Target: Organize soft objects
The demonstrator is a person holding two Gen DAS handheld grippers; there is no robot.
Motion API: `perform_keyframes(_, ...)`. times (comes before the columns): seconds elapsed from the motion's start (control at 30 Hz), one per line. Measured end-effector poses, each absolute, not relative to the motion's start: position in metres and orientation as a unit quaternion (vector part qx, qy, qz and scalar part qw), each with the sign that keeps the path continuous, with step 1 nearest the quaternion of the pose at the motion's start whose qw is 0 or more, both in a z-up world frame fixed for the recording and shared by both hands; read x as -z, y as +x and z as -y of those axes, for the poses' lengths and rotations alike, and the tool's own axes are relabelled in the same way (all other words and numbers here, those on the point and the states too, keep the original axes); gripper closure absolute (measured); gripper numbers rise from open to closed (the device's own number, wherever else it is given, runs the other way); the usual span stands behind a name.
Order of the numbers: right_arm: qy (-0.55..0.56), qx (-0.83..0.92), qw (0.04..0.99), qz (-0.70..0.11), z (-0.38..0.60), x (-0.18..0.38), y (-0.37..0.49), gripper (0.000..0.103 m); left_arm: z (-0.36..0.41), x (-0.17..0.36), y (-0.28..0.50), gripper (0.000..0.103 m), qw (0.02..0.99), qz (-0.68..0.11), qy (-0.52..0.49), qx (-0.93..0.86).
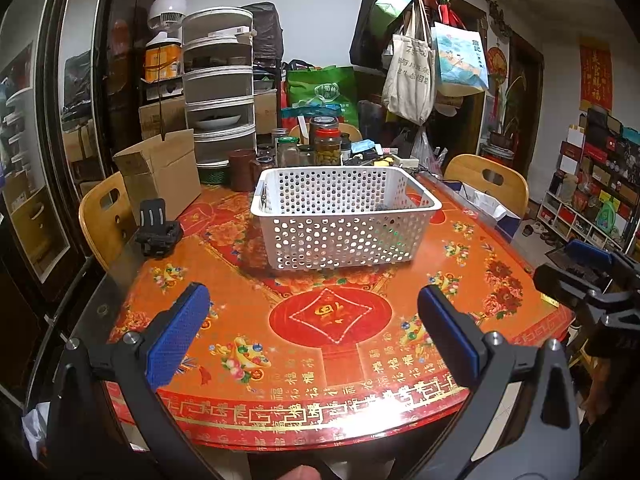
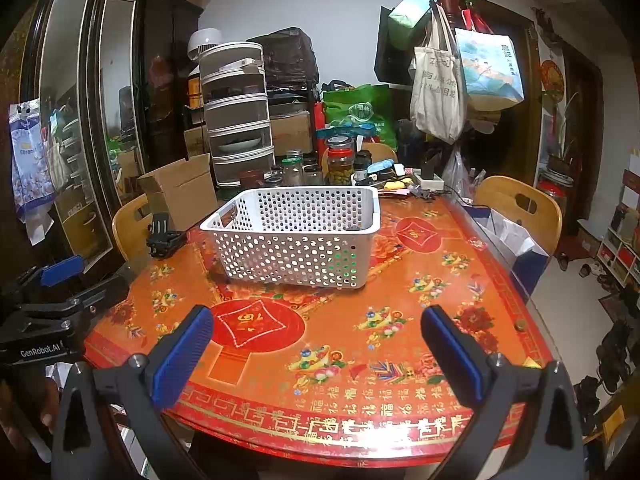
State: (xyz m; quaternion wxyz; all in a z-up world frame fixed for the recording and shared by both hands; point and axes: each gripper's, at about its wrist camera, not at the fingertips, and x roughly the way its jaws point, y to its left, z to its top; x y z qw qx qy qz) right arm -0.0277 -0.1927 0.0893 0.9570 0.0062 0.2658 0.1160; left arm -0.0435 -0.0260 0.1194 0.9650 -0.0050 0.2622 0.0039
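Observation:
A white perforated basket point(image 1: 344, 220) stands on the red and orange patterned table point(image 1: 332, 356), also in the right wrist view point(image 2: 296, 236). Dark and green shapes show through its holes; I cannot tell what they are. My left gripper point(image 1: 314, 300) is open and empty, above the near table edge, well short of the basket. My right gripper point(image 2: 316, 324) is open and empty, also at the near edge. Each gripper shows at the edge of the other's view, the right point(image 1: 592, 272) and the left point(image 2: 60, 292).
A black clamp-like mount point(image 1: 158, 232) sits at the table's left edge beside a cardboard box point(image 1: 160, 176). Jars point(image 1: 326, 140), a stacked food cover tower point(image 1: 220, 92) and clutter line the far side. Wooden chairs point(image 1: 488, 180) stand around. A coat rack with bags point(image 1: 416, 60) is behind.

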Motion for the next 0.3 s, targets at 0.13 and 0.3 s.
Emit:
perform_keyframes(0.13,0.006,-0.116,0.957,-0.266,0.1929,-0.0893,-0.0277,0.0,0.0255,-0.1147,-0.0439,0.0,0.966,-0.26,-0.004,0.002)
perform_keyframes(0.3,0.006,-0.116,0.957,-0.266,0.1928,-0.0893,-0.0277,0.0,0.0261,-0.1136,-0.0455,0.0,0.966,-0.258,-0.002,0.005)
